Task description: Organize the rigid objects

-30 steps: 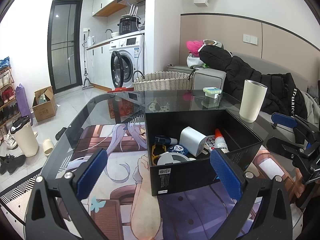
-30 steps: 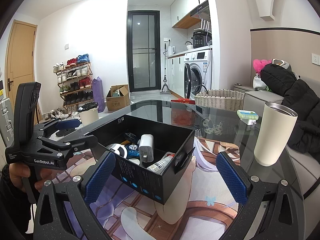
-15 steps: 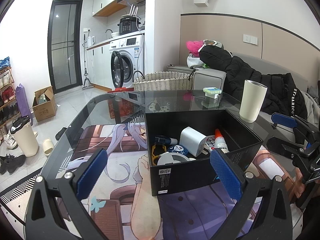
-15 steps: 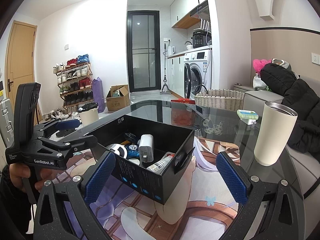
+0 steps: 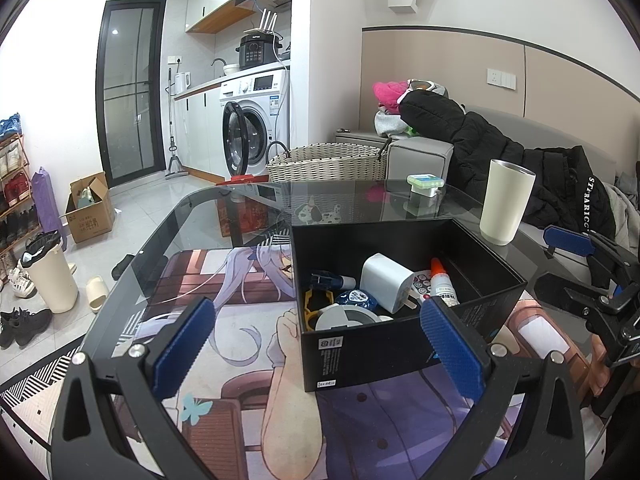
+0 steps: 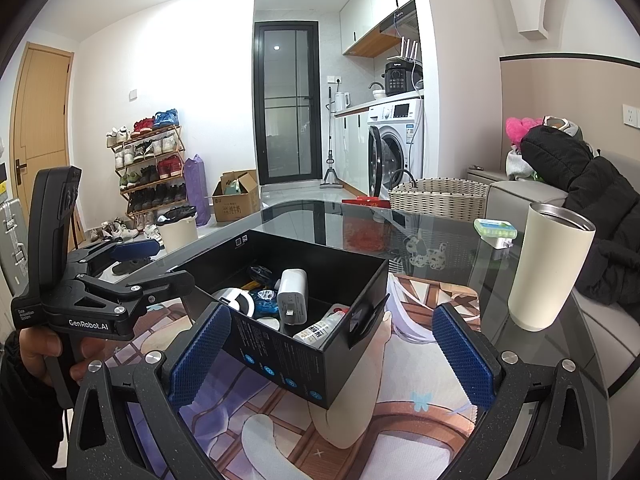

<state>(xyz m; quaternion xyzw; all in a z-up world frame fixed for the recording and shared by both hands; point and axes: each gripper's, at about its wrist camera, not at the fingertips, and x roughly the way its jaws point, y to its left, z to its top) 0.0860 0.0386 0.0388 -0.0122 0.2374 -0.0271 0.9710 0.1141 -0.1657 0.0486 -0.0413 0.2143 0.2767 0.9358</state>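
Both grippers spread wide and empty: left gripper (image 5: 318,342) and right gripper (image 6: 330,346) hovering on the near side of the black box (image 5: 384,344), nothing between the blue pads (image 5: 182,346), neither touching the box. Inside the box, already gathered: white charger (image 5: 386,286) near the middle, glue bottle (image 5: 442,286) just beside it toward the cup side, small remote (image 5: 418,284) wedged between the two, blue spray bottle (image 5: 332,280) and yellow tool (image 5: 316,306) toward the opposite side, tape roll (image 5: 344,316) against the near wall (smaller bits underneath too blurred to name). Looks like a pause between picks, or close to the end of the sorting, with most rigid pieces seemingly in the box. Beyond the box, still out on the glass table (image 5: 224,216): green-topped plug (image 5: 426,186) well past the far wall, and cream tumbler (image 5: 504,202) off the far corner on the right-gripper side. Likely next: a reach over or around the box to the plug, probably with the right gripper as the nearer one, closing across its short sides and keeping clear of the tumbler (tall, easily tipped). Under the box, a printed mat (image 5: 224,280).
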